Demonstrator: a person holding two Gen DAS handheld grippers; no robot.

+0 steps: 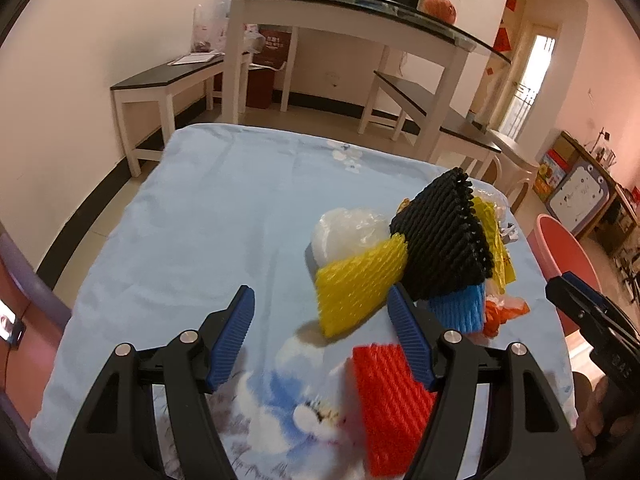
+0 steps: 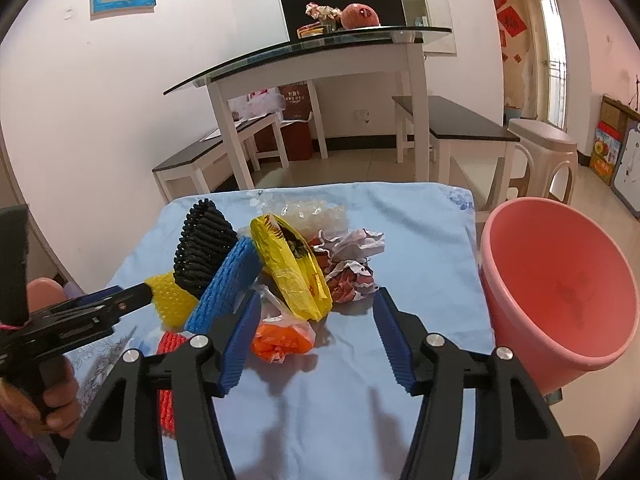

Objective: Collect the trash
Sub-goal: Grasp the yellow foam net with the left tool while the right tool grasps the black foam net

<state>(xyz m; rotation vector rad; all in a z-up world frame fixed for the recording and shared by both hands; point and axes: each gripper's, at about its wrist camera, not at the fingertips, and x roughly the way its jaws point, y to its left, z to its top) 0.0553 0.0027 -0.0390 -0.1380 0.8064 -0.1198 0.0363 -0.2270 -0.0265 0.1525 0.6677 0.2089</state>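
A pile of trash lies on the blue tablecloth [image 1: 192,240]: a black foam net [image 1: 444,240], a yellow foam net [image 1: 356,292], a blue foam net [image 1: 460,308], a red foam net [image 1: 392,404], a white plastic bag [image 1: 348,232]. In the right wrist view I also see a yellow plastic bag [image 2: 292,264], crumpled paper [image 2: 352,264] and an orange wrapper [image 2: 282,340]. My left gripper [image 1: 320,332] is open and empty, just before the yellow and red nets. My right gripper [image 2: 316,332] is open and empty, around the orange wrapper's near side.
A pink bucket [image 2: 560,292] stands at the table's right edge. Beyond the table are a glass-topped dining table [image 2: 320,56], dark benches [image 2: 460,124] and a beige stool [image 2: 544,140]. The left gripper also shows in the right wrist view [image 2: 80,312].
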